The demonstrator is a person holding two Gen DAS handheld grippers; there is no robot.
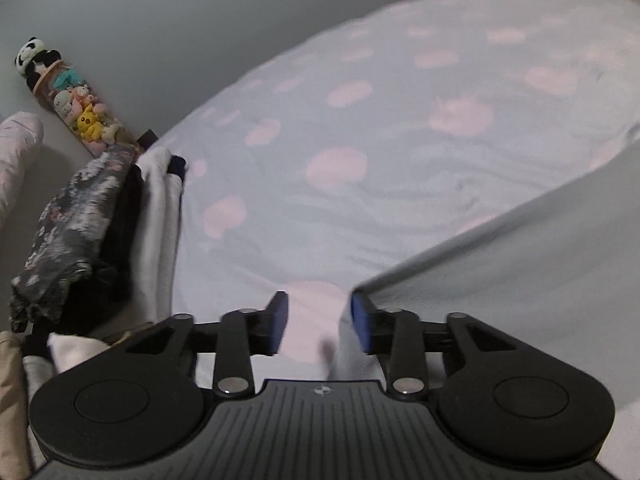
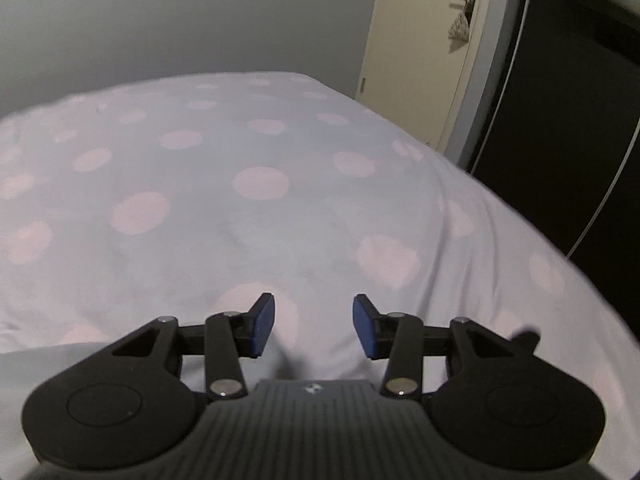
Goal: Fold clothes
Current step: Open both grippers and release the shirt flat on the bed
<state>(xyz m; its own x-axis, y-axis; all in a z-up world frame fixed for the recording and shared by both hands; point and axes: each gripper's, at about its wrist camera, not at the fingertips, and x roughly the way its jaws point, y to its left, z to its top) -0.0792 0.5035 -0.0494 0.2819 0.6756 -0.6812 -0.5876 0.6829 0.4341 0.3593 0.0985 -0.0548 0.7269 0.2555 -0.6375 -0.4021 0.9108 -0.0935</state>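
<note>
Left gripper (image 1: 319,322): jaws partly apart, nothing clamped; blue pads (image 1: 280,320) hang over the bed, the right pad just beside the edge of a pale grey garment (image 1: 520,264).
Right gripper (image 2: 314,326): jaws about equally apart, empty; the same grey cloth lies under and beside its left finger.
Pale grey garment: spread flat at the bed's near edge, between the two grippers.
Bedspread (image 2: 280,216): pale lilac with pink dots, lightly wrinkled.
Clothes pile (image 1: 100,232): dark patterned and white pieces at the bed's left edge.
Plush toys (image 1: 68,92): row against the wall beyond the pile.
Room: grey wall, cream door (image 2: 424,52) past the bed's far right corner.
</note>
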